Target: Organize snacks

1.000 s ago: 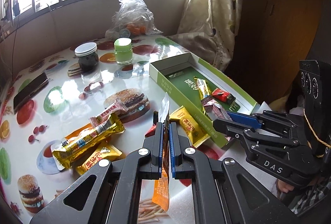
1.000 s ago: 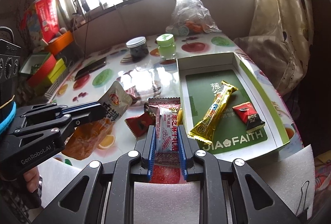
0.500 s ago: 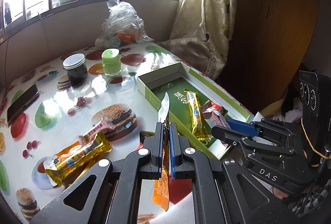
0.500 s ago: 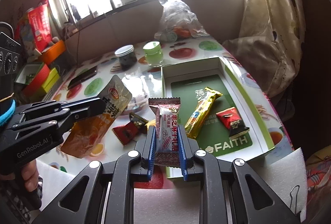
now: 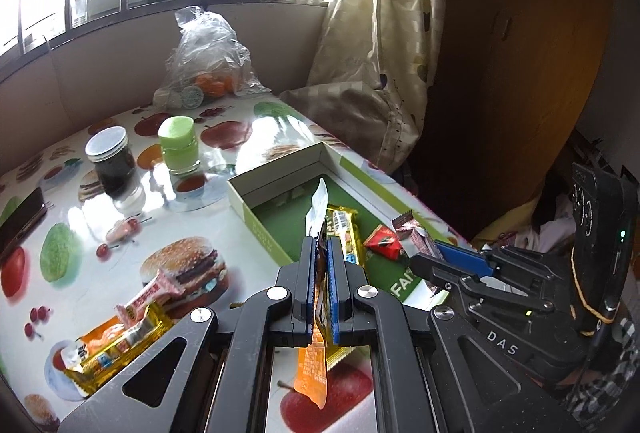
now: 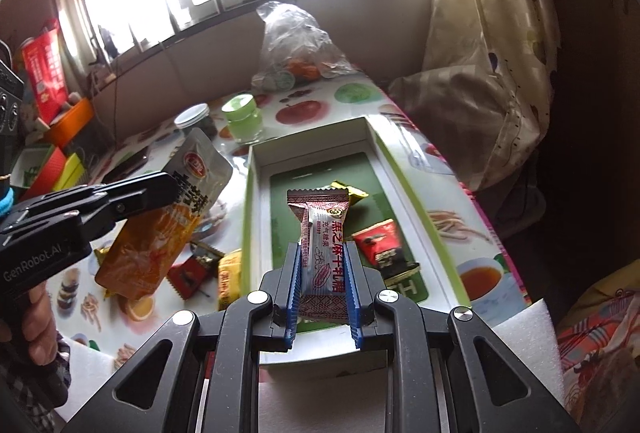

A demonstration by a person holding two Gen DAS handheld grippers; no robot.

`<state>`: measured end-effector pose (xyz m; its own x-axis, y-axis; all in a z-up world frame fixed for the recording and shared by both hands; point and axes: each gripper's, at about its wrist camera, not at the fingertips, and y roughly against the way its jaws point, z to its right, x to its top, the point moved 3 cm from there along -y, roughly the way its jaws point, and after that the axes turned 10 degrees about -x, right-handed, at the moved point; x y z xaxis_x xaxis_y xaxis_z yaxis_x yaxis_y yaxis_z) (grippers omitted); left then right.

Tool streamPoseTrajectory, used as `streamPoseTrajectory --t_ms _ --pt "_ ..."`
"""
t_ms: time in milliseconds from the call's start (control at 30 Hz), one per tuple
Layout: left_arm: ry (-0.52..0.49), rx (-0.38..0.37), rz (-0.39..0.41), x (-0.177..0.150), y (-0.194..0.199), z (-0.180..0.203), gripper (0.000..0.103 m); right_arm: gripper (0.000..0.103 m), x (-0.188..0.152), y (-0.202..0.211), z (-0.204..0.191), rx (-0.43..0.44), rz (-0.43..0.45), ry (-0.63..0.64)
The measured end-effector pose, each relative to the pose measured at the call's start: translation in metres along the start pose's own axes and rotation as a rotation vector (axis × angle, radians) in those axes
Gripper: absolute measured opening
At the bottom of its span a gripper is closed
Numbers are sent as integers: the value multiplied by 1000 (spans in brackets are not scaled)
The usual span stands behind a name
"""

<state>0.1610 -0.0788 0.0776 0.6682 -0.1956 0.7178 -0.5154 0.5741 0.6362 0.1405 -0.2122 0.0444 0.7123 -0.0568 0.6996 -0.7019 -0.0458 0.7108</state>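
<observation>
Above the green box point(image 6: 404, 189), each tool grips a packet upright: right tool point(image 6: 322, 283) nougat bar point(image 6: 322, 253), left tool point(image 5: 319, 283) orange pouch point(image 6: 160, 229)

The back half of the green box point(image 6: 256, 217) lay bare, so there was plenty of room to pass there. Up front, a gold bar point(image 5: 344, 233) and a red packet point(image 6: 380, 241) crowded the floor. Beyond the box, a green jar point(image 6: 242, 117) and a dark jar point(image 5: 110, 163) blocked the counter point(image 5: 248, 137).
</observation>
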Motion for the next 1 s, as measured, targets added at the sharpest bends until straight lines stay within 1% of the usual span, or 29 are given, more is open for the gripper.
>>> streamPoseTrajectory --t_ms 200,400,533,667,800,1000 --pt "13 -25 -19 8 -20 4 5 19 -1 -14 16 -32 -25 -25" --pt "41 -44 -46 11 -43 4 5 19 -1 -28 22 -45 -48 -27" --pt "40 -39 -59 13 -54 5 5 19 -2 -35 24 -53 -55 -31" --pt "40 -17 -71 12 -64 5 5 19 -3 -41 26 -81 -58 -24" --pt "60 -27 -97 10 -77 4 6 19 -5 -48 27 -100 -67 -15" --pt "64 -35 -130 4 -90 6 6 19 -5 -52 30 -101 -66 -18"
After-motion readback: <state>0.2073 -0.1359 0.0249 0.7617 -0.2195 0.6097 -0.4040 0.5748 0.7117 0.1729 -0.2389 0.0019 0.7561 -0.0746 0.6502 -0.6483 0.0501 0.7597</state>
